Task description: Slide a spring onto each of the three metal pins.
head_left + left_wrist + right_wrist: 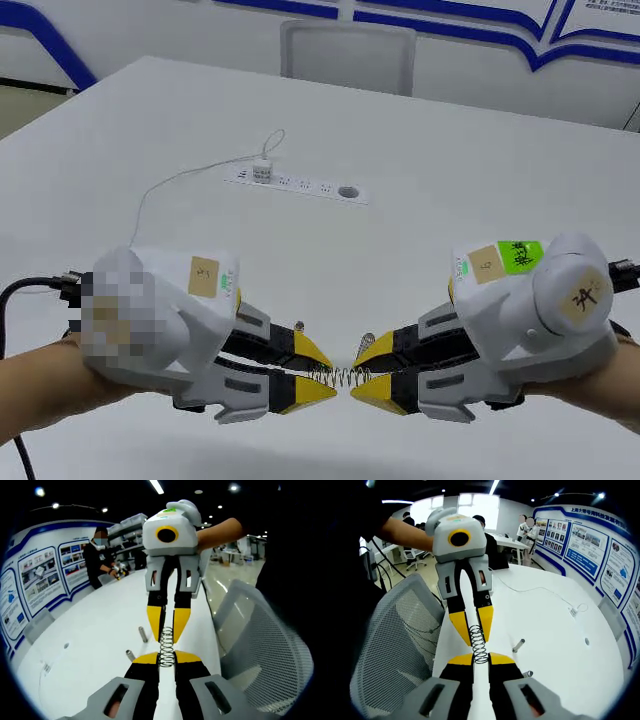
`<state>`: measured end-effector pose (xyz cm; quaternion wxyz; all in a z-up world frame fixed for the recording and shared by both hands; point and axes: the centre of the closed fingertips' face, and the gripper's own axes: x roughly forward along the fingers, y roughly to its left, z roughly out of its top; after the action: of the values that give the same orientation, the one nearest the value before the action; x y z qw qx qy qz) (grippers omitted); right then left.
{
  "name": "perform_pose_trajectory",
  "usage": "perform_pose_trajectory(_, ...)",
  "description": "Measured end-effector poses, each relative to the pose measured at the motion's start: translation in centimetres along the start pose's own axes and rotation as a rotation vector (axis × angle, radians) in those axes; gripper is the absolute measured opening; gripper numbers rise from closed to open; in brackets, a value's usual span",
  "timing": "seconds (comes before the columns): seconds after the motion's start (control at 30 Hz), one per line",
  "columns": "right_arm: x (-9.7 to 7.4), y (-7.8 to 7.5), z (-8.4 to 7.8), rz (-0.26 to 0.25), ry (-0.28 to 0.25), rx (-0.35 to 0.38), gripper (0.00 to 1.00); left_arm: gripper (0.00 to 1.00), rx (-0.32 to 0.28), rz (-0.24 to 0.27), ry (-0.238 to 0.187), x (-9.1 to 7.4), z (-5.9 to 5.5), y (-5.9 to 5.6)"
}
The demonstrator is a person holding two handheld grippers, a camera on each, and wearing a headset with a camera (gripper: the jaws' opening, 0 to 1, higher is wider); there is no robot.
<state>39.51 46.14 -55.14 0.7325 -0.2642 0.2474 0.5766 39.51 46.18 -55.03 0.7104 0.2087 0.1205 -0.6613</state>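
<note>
The white surface [420, 230] is wide and smooth, so anything dropped on it could bounce or roll well away from the work.

The left gripper [320, 380] and right gripper [354, 377] meet nose to nose just above the near edge. If either hand twists or drifts sideways, the two may pull against each other and bend what they share.

Two metal pins [299, 326] [367, 340] stand on the surface just behind the yellow jaw tips. They are near enough that a careless swing of a gripper might knock one over.

The spring [338, 377] bridges the gap between the grippers and hangs clear of the surface. It is the likeliest thing to go wrong. Squeezed lengthwise it would probably bow and flick out, and if one side lets go too soon its free end could droop or spring loose.

Both pairs of jaws are nearly closed. In each gripper view the yellow tips pinch one end of the coil, and the left jaws look a shade more parted at the tips. I cannot tell whether a pin runs inside the coil.
</note>
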Motion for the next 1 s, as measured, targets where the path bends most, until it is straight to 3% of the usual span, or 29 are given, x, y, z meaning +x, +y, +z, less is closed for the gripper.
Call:
perform_pose_trajectory(0.4,-0.6,0.9,1.5,0.046,-0.073,0.027,0.11,0.10,-0.027,0.000,-0.031,-0.3,0.0,-0.6)
perform_pose_trajectory(0.8,-0.5,1.3,3.7,0.057,-0.154,0.049,0.11,0.10,-0.014,0.011,-0.009,-0.2,-0.3,-0.7)
perform_pose_trajectory(1.0,-0.2,1.5,4.6,0.070,-0.191,0.084,0.11,0.10,-0.075,0.000,-0.014,-0.2,-0.3,-1.1)
